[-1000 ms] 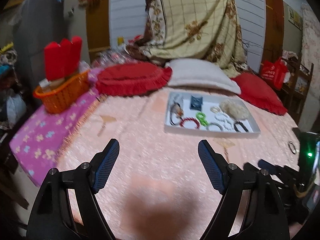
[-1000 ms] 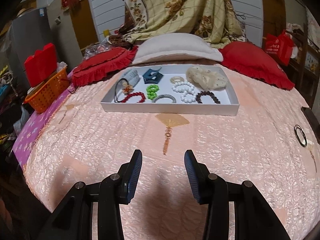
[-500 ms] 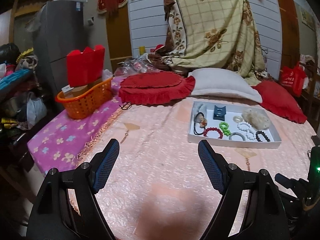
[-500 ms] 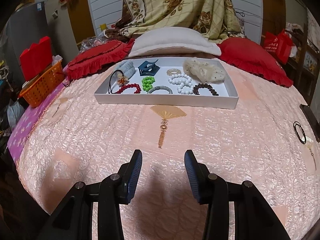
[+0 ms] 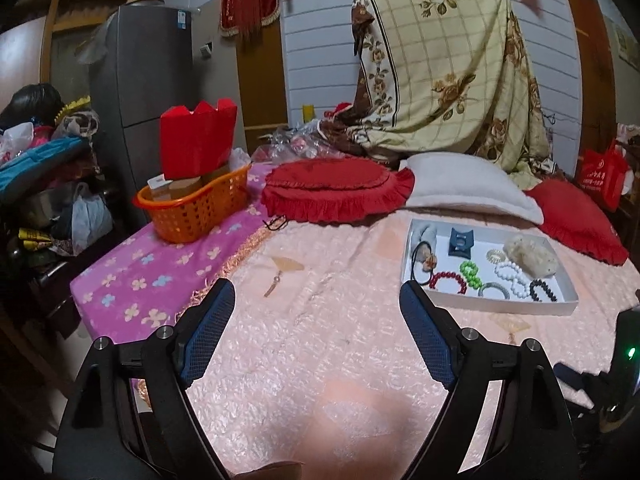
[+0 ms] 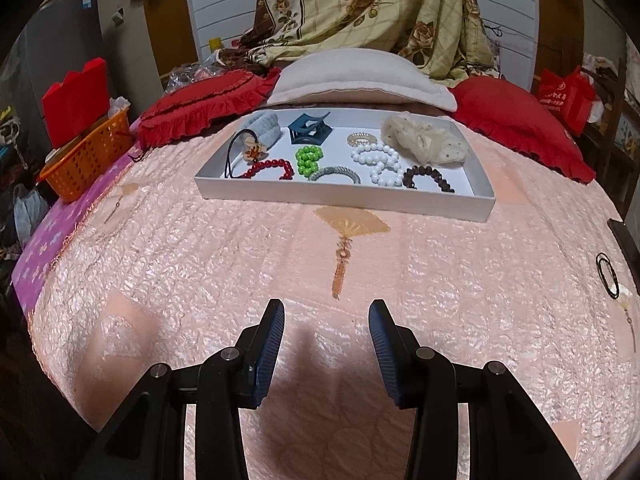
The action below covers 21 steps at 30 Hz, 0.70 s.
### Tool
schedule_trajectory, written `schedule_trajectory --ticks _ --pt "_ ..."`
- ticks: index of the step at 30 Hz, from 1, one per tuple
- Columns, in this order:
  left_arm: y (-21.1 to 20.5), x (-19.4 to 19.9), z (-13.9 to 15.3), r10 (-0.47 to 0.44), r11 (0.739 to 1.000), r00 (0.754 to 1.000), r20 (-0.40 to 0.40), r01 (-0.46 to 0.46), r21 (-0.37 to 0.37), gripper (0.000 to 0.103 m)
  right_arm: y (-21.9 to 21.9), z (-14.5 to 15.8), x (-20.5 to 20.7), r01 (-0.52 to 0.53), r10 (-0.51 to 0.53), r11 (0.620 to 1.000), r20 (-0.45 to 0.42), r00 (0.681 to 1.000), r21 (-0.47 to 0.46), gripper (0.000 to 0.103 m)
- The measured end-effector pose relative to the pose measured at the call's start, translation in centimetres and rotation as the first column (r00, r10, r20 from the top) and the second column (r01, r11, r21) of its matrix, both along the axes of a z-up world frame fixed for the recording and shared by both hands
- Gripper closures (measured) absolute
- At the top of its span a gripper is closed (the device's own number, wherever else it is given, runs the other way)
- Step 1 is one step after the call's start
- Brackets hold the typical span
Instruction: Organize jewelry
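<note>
A white tray (image 6: 344,194) lies on the pink bedspread ahead of my right gripper (image 6: 326,312), which is open and empty. In the tray are a red bead bracelet (image 6: 268,168), green beads (image 6: 308,158), a grey bracelet (image 6: 336,173), white pearls (image 6: 380,162), a dark bead bracelet (image 6: 430,174), a blue claw clip (image 6: 310,128) and a cream scrunchie (image 6: 424,140). A black ring (image 6: 607,274) lies loose at the far right. In the left wrist view the tray (image 5: 504,306) is to the right of my open, empty left gripper (image 5: 316,294).
An orange basket (image 5: 192,204) with a red box stands on a purple cloth at the left. Red cushions (image 5: 336,188) and a white pillow (image 5: 468,184) line the back of the bed. The right gripper's body (image 5: 624,364) shows at the lower right of the left wrist view.
My left gripper has swung left and tilted up, so the tray has shifted right in its view. My right gripper has moved closer to the tray. Both stay open.
</note>
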<state>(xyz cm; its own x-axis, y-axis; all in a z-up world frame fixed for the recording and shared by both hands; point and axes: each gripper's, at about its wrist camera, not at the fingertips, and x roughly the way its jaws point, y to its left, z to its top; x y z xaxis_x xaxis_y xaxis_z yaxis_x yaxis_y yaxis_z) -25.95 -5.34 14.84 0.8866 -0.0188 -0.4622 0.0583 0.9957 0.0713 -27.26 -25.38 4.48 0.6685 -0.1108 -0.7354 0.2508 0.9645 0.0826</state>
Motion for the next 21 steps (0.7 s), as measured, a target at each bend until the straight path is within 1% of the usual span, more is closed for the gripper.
schedule_trajectory --ticks 3,5,7,11,14,21 --pt "0.0 0.1 -0.4 -0.028 0.999 0.999 -0.03 0.028 -0.019 0.018 0.0 0.5 0.1 0.005 -0.006 1.0 0.018 1.0 0.006 0.061" --pt "-0.1 0.3 -0.9 -0.026 0.999 0.999 -0.037 0.025 -0.027 0.018 0.3 0.0 0.3 0.009 -0.009 1.0 0.001 1.0 -0.008 0.061" --pt "-0.6 0.8 -1.2 -0.039 0.999 0.996 -0.075 0.039 -0.008 0.018 0.3 -0.7 0.6 0.004 -0.004 1.0 -0.022 1.0 0.0 0.061" --pt "-1.4 1.1 -1.6 -0.048 0.999 0.991 -0.122 0.049 -0.002 0.018 0.1 -0.9 0.4 0.009 -0.009 1.0 -0.026 1.0 0.01 0.061" --pt "-2.1 1.3 -2.1 -0.08 0.997 0.98 -0.181 0.079 -0.008 0.018 -0.6 -0.4 -0.1 0.025 -0.025 1.0 -0.014 1.0 -0.014 0.061" --pt "-3.4 1.7 -3.3 -0.129 0.992 0.951 -0.281 0.125 -0.032 0.018 -3.3 1.0 -1.3 0.136 -0.136 0.99 -0.009 0.991 -0.027 0.061"
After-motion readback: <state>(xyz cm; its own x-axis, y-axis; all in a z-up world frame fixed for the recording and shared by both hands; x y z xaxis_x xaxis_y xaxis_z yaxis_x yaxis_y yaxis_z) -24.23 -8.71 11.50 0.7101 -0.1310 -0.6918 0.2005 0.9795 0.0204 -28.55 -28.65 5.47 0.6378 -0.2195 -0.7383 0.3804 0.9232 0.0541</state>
